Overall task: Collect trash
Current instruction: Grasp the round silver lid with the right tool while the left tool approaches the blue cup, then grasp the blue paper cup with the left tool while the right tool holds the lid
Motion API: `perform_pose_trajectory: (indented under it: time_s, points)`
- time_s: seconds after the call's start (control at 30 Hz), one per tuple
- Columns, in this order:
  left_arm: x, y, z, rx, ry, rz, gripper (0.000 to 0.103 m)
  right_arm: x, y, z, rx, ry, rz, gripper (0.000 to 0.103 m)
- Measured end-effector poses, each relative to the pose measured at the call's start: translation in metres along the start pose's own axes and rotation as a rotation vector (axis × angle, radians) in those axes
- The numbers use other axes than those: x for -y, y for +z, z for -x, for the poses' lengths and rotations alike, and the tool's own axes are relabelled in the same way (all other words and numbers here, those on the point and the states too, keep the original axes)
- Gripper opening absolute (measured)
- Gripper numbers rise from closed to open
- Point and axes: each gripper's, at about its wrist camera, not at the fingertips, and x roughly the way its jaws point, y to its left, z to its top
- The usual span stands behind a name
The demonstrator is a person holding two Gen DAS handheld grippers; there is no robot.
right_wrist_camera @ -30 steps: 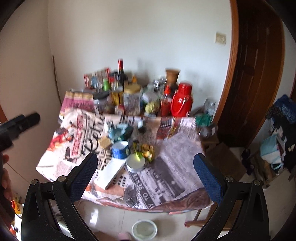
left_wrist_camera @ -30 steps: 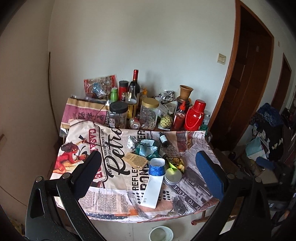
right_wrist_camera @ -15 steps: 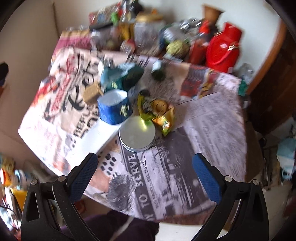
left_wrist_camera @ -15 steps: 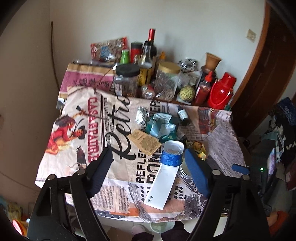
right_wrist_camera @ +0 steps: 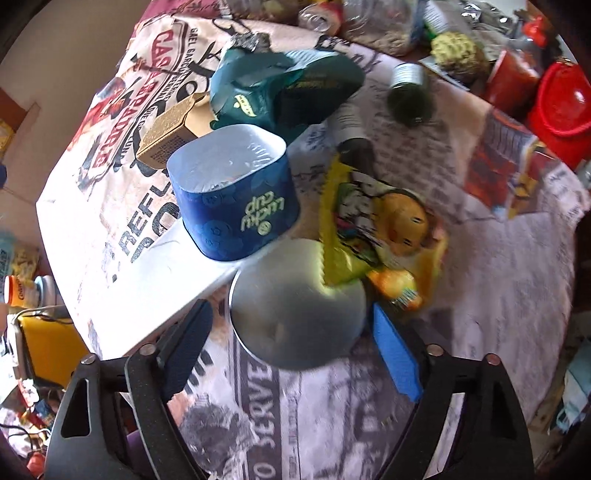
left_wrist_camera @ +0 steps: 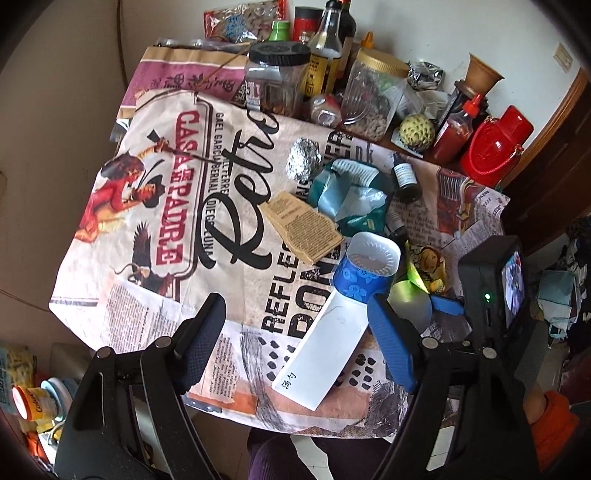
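Table (left_wrist_camera: 110,258) draped in printed newspaper-style cloth, red and black lettering. Plain white wall (left_wrist_camera: 436,33) behind table, beige switch plate (left_wrist_camera: 562,56) near upper right. Dark brown wooden door frame (left_wrist_camera: 554,122) right of table. Cream wall (left_wrist_camera: 48,129) at left, thin cord running down it. Back edge of table lined with jars, bottles, red jug (left_wrist_camera: 495,146). Floor at lower left cluttered with containers (left_wrist_camera: 33,400). Pile of cloth and bags (left_wrist_camera: 561,291) at far right. Soft, even daylight.
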Motion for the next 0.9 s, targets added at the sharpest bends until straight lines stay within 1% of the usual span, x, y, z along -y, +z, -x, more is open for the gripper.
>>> perform_pose_trajectory:
  time_s: [0.03,0.07,0.1,0.23,0.37,0.47,0.57,0.63,0.73,0.8,0.9]
  points:
    - [0.001,-0.001,-0.002,-0.01,0.0,-0.002,0.079,-0.002,0.001,-0.001,0.005,-0.018,0.017,0.073]
    - [0.003,-0.001,-0.005,-0.021,-0.003,-0.006,0.079,-0.004,0.003,-0.001,0.01,-0.022,0.03,0.071]
    - [0.005,-0.001,-0.007,-0.03,-0.008,-0.012,0.079,-0.005,0.002,-0.001,0.012,-0.022,0.034,0.071]
    - [0.017,0.002,-0.02,-0.066,-0.05,-0.035,0.079,0.0,-0.005,0.005,0.011,0.011,0.011,0.071]
    - [0.033,0.008,-0.036,-0.091,-0.103,-0.063,0.079,0.019,-0.02,0.02,0.014,0.033,-0.058,0.071]
    - [0.046,0.014,-0.053,-0.12,-0.146,-0.085,0.079,0.042,-0.034,0.037,0.023,0.035,-0.12,0.071]
    - [0.056,0.021,-0.071,-0.15,-0.163,-0.101,0.079,0.062,-0.046,0.054,0.045,0.029,-0.196,0.071]
    - [0.063,0.023,-0.084,-0.168,-0.152,-0.116,0.079,0.073,-0.052,0.064,0.069,0.015,-0.24,0.071]
    - [0.074,0.024,-0.103,-0.194,-0.111,-0.156,0.079,0.085,-0.061,0.077,0.094,-0.009,-0.291,0.071]
    - [0.078,0.024,-0.111,-0.199,-0.091,-0.175,0.079,0.086,-0.062,0.079,0.107,-0.022,-0.321,0.071]
    - [0.082,0.023,-0.121,-0.184,-0.059,-0.192,0.079,0.089,-0.068,0.087,0.129,-0.043,-0.362,0.071]
